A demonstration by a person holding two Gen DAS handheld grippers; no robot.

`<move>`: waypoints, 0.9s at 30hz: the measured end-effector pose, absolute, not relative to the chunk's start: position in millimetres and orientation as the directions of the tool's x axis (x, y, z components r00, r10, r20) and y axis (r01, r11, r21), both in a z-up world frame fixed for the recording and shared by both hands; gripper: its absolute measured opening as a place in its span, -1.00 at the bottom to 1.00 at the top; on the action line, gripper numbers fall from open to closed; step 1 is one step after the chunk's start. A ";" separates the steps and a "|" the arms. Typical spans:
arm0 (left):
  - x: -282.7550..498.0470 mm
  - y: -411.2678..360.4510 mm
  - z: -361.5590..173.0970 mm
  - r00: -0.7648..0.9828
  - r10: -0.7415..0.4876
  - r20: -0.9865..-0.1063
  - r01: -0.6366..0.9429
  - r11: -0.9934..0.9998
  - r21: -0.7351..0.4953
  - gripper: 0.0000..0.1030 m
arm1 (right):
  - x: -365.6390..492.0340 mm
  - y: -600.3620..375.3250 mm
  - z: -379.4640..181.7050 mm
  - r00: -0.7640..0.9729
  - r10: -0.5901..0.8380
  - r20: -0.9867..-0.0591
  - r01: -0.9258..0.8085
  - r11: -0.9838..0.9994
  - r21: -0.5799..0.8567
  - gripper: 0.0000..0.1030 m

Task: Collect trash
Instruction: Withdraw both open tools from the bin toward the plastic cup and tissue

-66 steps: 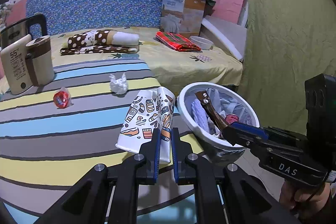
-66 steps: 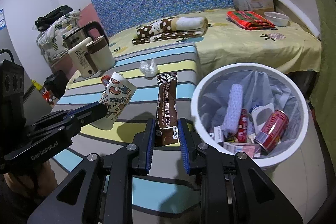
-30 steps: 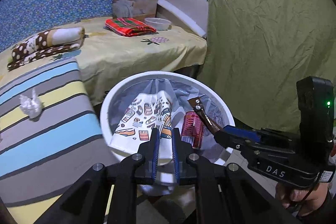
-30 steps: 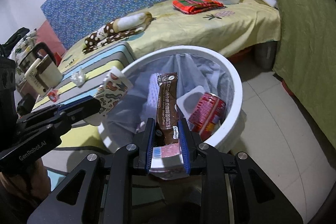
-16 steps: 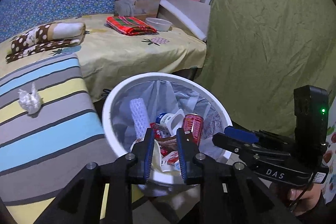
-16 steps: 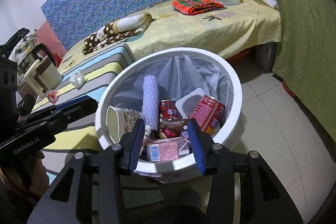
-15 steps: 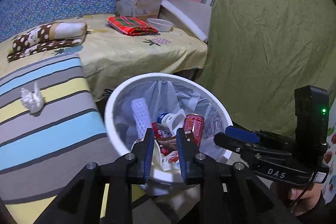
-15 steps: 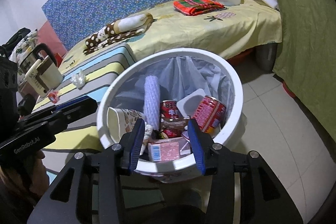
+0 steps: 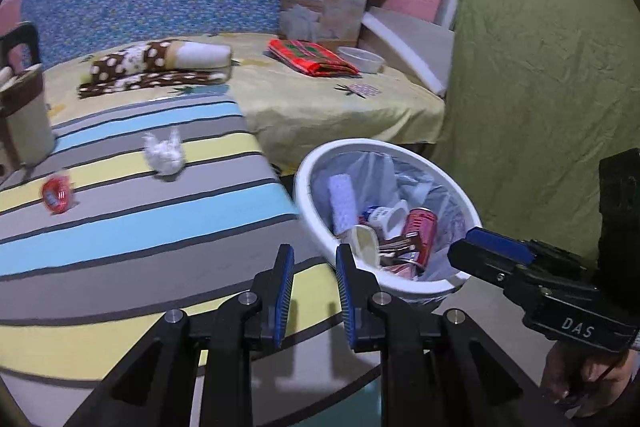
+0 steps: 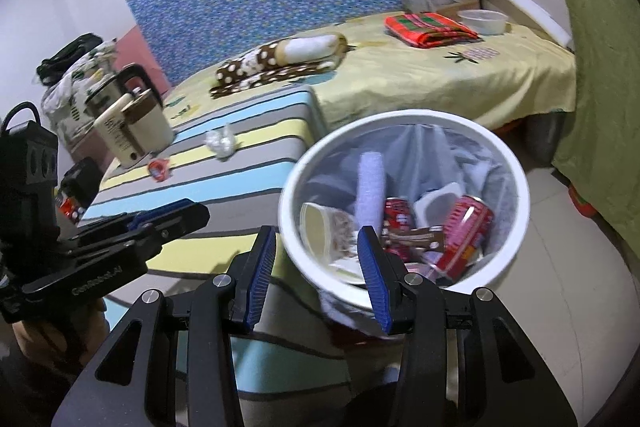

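Note:
A white trash bin (image 9: 308, 171) (image 10: 520, 183) stands on the floor beside the striped table. In it lie the patterned paper cup (image 10: 320, 223) (image 9: 366, 239), the brown wrapper (image 10: 416, 237), red cans (image 10: 464, 223) and other trash. My left gripper (image 9: 312, 259) is open and empty, over the table edge just left of the bin. My right gripper (image 10: 320, 243) is open and empty, at the bin's near left rim. On the striped table lie a crumpled white tissue (image 9: 164, 155) (image 10: 220, 143) and a small red wrapper (image 9: 56, 193) (image 10: 158, 169).
A cream kettle (image 10: 132, 131) stands at the table's far left. Behind is a bed with a yellow sheet (image 9: 320, 99), a polka-dot cloth roll (image 9: 160, 63), a red plaid cloth (image 9: 312, 57), a white bowl (image 9: 364, 59) and a cardboard box (image 9: 324, 7). A green curtain (image 9: 540, 67) hangs at right.
Both grippers let go of the cup and the wrapper into the bin and opened. Since then both have swung left, so the table with the tissue and red wrapper is back in view.

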State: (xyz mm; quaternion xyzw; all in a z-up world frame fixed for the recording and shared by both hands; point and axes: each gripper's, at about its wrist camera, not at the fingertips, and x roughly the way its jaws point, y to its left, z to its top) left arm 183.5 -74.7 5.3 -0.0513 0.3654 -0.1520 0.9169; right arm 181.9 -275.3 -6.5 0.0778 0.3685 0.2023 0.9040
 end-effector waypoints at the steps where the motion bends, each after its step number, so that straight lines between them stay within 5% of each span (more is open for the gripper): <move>1: 179.2 -70.1 6.1 0.692 -0.307 -0.653 0.231 0.952 -0.203 -0.59 | 180.5 -271.3 -5.8 0.642 0.430 -0.635 -0.320 0.903 0.287 -0.13; 27: 152.9 49.8 15.6 0.753 -0.094 -0.652 -0.012 0.988 -0.156 -0.59 | 179.7 -168.4 5.0 0.553 0.507 -0.661 -0.504 0.836 0.219 -0.11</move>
